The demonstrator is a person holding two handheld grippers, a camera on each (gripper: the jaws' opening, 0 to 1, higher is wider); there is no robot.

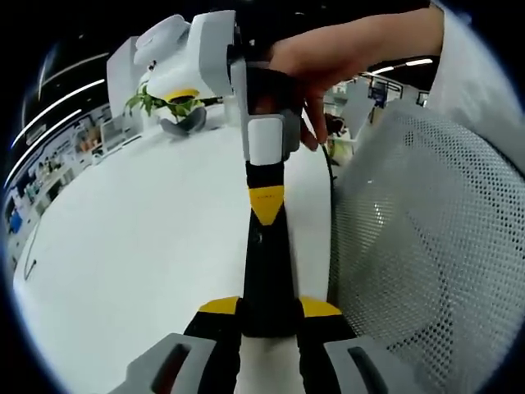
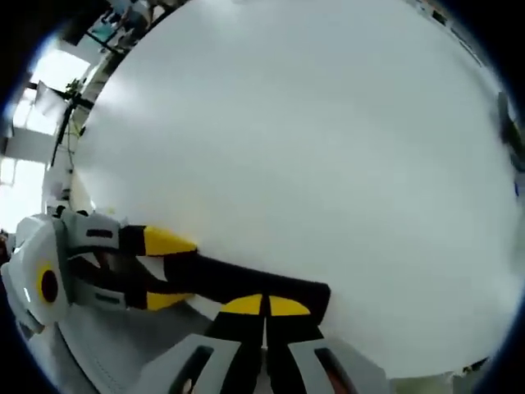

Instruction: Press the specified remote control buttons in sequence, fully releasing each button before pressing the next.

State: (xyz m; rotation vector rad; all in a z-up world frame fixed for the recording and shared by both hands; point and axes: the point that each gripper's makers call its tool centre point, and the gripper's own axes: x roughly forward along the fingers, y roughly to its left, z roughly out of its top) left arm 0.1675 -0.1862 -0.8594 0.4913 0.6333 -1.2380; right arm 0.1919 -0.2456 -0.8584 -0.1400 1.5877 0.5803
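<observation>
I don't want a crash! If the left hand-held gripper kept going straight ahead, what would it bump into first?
Probably the right hand-held gripper. It lies straight ahead of the left hand-held gripper, and their tips seem to touch above the white table, though depth is hard to judge.

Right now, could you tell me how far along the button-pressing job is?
Looks done: the left gripper holds the black remote over the white table. In hand: the right gripper, jaws shut, has its tips at the remote's far end, seemingly on it. Left: I cannot make out any buttons, so I cannot tell which presses remain.
</observation>
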